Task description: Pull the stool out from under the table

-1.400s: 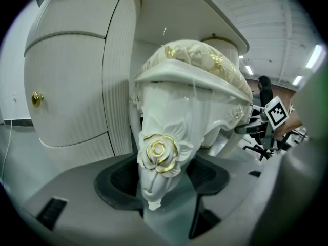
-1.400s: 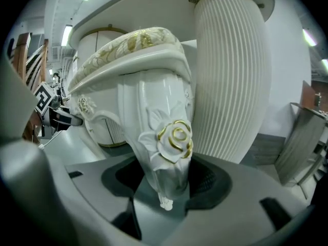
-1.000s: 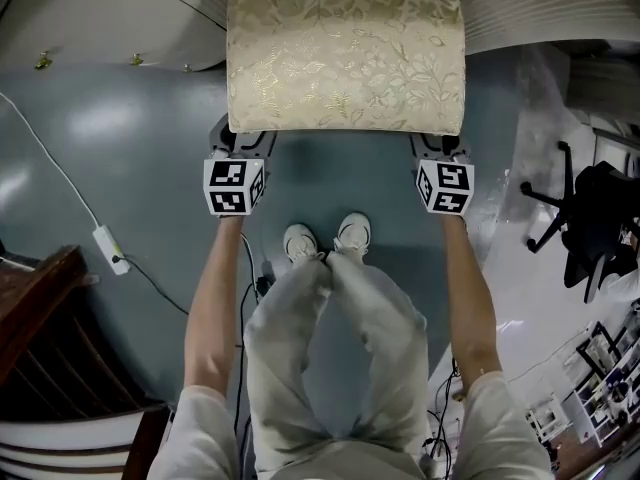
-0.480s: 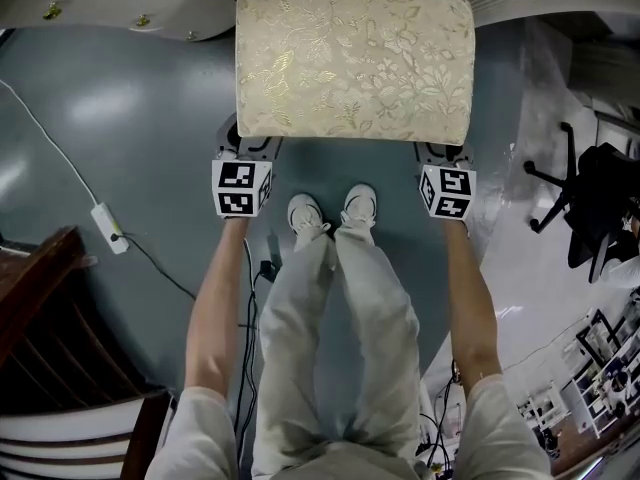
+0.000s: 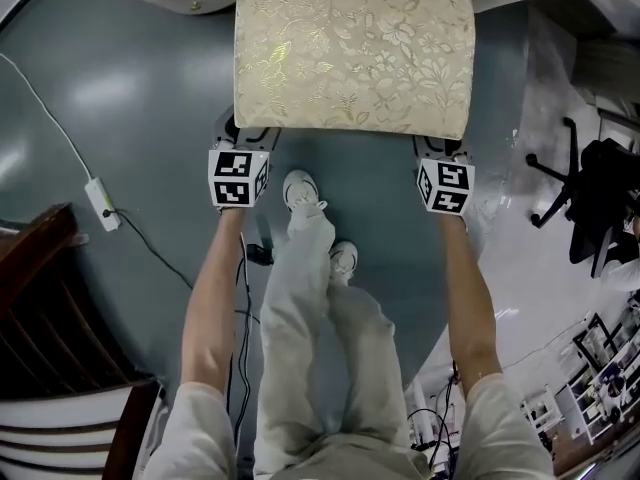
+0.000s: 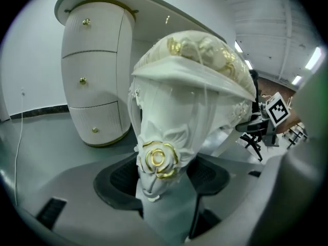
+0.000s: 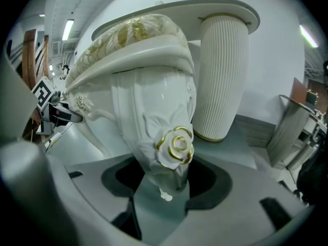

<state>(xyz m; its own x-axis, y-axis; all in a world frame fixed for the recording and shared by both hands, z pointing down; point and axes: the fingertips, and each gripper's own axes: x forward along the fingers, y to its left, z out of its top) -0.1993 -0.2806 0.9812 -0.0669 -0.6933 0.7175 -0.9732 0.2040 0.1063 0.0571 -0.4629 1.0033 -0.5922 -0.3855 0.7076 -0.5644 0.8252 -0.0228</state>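
Grey-blue floor (image 5: 130, 108) lies bare round the person's shoes (image 5: 300, 190), which stand one ahead of the other just short of the stool (image 5: 352, 53). A white cable and its power strip (image 5: 100, 203) trail over the floor on the left. Dark wooden furniture (image 5: 45, 303) fills the near left corner, and a black office chair (image 5: 590, 203) stands well apart on the right.

Both arms reach forward to the stool's near corners. The left gripper (image 6: 161, 178) has its dark fingers (image 6: 115, 181) clamped on the near left leg (image 6: 169, 122). The right gripper (image 7: 165, 183) has its own fingers pressed on either side of the near right leg (image 7: 148, 127).

Each leg is glossy white, carved and tapering, with a gold-edged rose (image 6: 156, 159) on its knee. The seat above is a wide rectangular cushion in cream brocade, with a pale gold flower pattern and rounded corners.

The stool stands on the floor just in front of the white counter (image 6: 154, 6), its far edge close to the counter's supports. Behind it on the left is a rounded drawer pedestal (image 6: 95, 86) with small gold knobs, and on the right a fluted column (image 7: 223, 76).
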